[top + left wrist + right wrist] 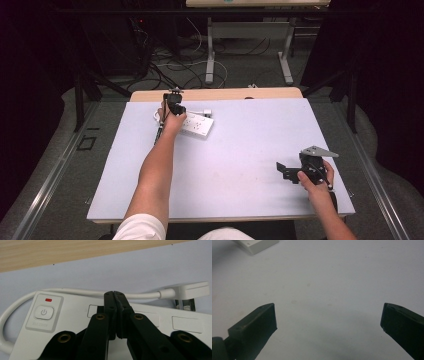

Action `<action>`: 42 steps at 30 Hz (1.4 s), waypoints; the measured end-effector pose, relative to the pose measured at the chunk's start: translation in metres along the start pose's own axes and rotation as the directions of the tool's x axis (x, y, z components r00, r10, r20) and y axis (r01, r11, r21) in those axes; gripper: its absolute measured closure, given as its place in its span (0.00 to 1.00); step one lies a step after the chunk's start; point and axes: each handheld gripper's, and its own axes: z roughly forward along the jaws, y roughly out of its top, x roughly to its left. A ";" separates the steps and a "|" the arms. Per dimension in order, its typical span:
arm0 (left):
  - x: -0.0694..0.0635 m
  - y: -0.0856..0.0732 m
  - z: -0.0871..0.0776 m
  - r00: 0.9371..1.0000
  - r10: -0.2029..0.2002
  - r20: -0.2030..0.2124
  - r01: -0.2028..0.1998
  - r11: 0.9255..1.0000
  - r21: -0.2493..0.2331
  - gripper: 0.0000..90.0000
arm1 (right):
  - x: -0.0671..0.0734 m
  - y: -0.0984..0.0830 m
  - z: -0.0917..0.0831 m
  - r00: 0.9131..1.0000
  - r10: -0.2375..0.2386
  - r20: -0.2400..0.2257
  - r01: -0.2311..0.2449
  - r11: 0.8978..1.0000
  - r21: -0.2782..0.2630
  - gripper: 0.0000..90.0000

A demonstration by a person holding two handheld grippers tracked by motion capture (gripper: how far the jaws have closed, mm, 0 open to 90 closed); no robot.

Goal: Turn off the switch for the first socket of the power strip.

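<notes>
Your left gripper point(113, 293) is pinched shut, empty, tips over the power strip point(196, 123) near the table's point(240, 165) far left edge. Its power button point(43, 312) lies left along the strip. Right gripper point(328, 320) idles wide open, well apart.

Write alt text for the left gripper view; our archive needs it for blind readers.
The left tongs, shut with nothing between them, hover over a white power strip with a power button. Its white cable ends in a plug on the pale blue table.
</notes>
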 end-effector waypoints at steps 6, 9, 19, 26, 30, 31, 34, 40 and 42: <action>0.001 -0.001 0.000 1.000 -0.003 0.002 0.003 1.000 0.000 1.00 | 0.000 0.000 0.000 1.000 -0.003 0.000 0.003 1.000 0.001 0.00; 0.001 -0.001 0.000 1.000 -0.004 0.003 0.004 1.000 -0.007 1.00 | 0.000 0.000 0.001 1.000 -0.003 0.000 0.003 1.000 0.002 0.00; 0.004 -0.003 -0.001 1.000 -0.005 -0.021 0.005 1.000 -0.003 1.00 | 0.000 0.000 0.001 1.000 -0.008 0.000 0.008 1.000 0.004 0.00; 0.003 -0.003 -0.001 1.000 -0.004 -0.024 0.004 1.000 -0.010 1.00 | 0.001 0.000 0.001 1.000 -0.005 -0.002 0.005 1.000 0.003 0.00; 0.005 -0.003 -0.001 1.000 -0.014 -0.013 0.014 1.000 0.002 1.00 | 0.001 0.000 0.002 1.000 -0.005 -0.001 0.005 1.000 0.004 0.00; 0.005 -0.003 -0.001 1.000 -0.020 -0.005 0.020 1.000 -0.003 1.00 | 0.001 0.000 0.002 1.000 -0.005 -0.002 0.005 1.000 0.005 0.00; 0.005 -0.003 -0.002 1.000 -0.010 0.006 0.010 1.000 0.000 1.00 | 0.001 0.000 0.002 1.000 -0.007 -0.002 0.007 1.000 0.006 0.00; 0.001 -0.003 -0.001 1.000 -0.004 0.025 0.004 1.000 -0.010 1.00 | 0.001 0.000 0.004 1.000 -0.008 0.003 0.008 1.000 -0.001 0.00; 0.000 -0.003 -0.001 1.000 0.006 0.017 -0.006 1.000 -0.013 1.00 | 0.001 0.000 0.003 1.000 -0.012 0.000 0.012 1.000 0.004 0.00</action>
